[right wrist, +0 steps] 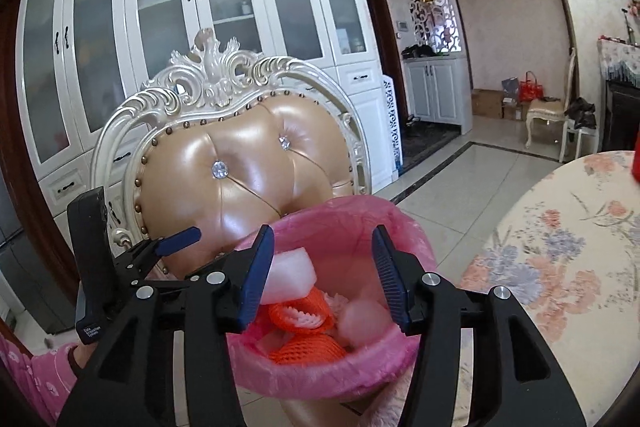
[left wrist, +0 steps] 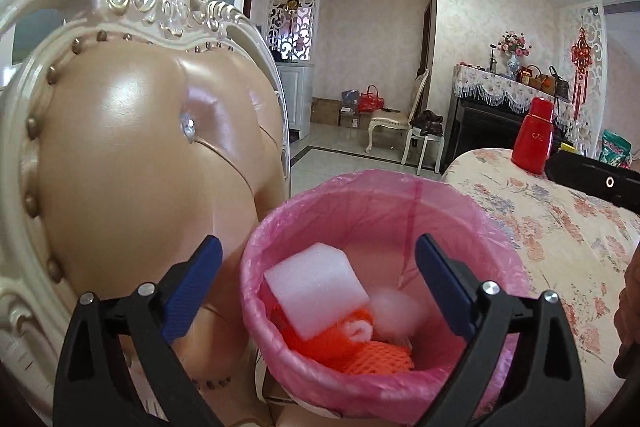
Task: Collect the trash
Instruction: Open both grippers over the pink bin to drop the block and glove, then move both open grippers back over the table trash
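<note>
A bin lined with a pink bag (left wrist: pixel 360 203) stands on the chair seat and also shows in the right wrist view (right wrist: pixel 416 239). Inside lie a white foam block (left wrist: pixel 316 287), orange foam netting (left wrist: pixel 372 359) and a pale crumpled wad (left wrist: pixel 396 307); the same block (right wrist: pixel 290 275), netting (right wrist: pixel 304 351) and wad (right wrist: pixel 366 315) show in the right wrist view. My left gripper (left wrist: pixel 318 279) is open and empty above the bin. My right gripper (right wrist: pixel 324 267) is open and empty above the bin. The left gripper (right wrist: pixel 176 243) also shows at the left of the right wrist view.
An ornate cream chair with a tan padded back (left wrist: pixel 132 163) stands just behind the bin. A table with a floral cloth (left wrist: pixel 560 227) lies to the right, with a red flask (left wrist: pixel 534 135) on it. White cabinets (right wrist: pixel 180 27) line the far wall.
</note>
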Available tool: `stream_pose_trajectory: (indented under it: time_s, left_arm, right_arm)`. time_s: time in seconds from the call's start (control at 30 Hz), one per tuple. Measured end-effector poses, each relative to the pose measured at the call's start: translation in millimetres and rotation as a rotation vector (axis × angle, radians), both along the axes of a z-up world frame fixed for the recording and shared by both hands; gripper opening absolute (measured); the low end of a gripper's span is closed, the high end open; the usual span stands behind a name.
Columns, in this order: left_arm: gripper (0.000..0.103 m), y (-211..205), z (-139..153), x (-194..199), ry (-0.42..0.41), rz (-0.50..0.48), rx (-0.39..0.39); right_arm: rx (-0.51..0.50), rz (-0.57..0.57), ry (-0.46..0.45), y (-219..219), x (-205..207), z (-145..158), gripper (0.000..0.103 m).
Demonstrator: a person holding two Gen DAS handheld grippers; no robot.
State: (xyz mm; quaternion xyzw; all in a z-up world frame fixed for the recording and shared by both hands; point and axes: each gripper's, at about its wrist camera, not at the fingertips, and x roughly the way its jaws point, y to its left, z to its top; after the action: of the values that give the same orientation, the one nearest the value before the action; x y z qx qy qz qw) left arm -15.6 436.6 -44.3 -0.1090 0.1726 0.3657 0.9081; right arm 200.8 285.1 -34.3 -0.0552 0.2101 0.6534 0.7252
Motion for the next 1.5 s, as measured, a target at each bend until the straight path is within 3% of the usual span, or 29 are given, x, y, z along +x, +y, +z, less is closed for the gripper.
stream_pose_trajectory:
  time_s: [0.2,0.53,1.03,1.23,1.5]
  left_arm:
    - [0.098,-35,13,6,-0.008,-0.063,0.011]
    - [0.098,-115,19,62,0.044,-0.242,0.022]
    - [0.098,-313,29,196,0.038,-0.629,-0.022]
    - [0.098,-366,21,251,0.081,-0.713,-0.072]
    - [0.098,-411,7,297,0.144,-0.765,-0.008]
  right_arm:
    - [-0.006,-0.056,-0.073,-46,-6,4,0.050]
    - [-0.029,-0.280,-0.151,-161,11,1,0.056]
    - [-0.121,-0.782,-0.111,-372,79,-30,0.069]
    - [-0.199,-0.967,-0.062,-443,116,-47,0.069]
    - [-0.238,-1.113,0.023,-502,168,-63,0.072]
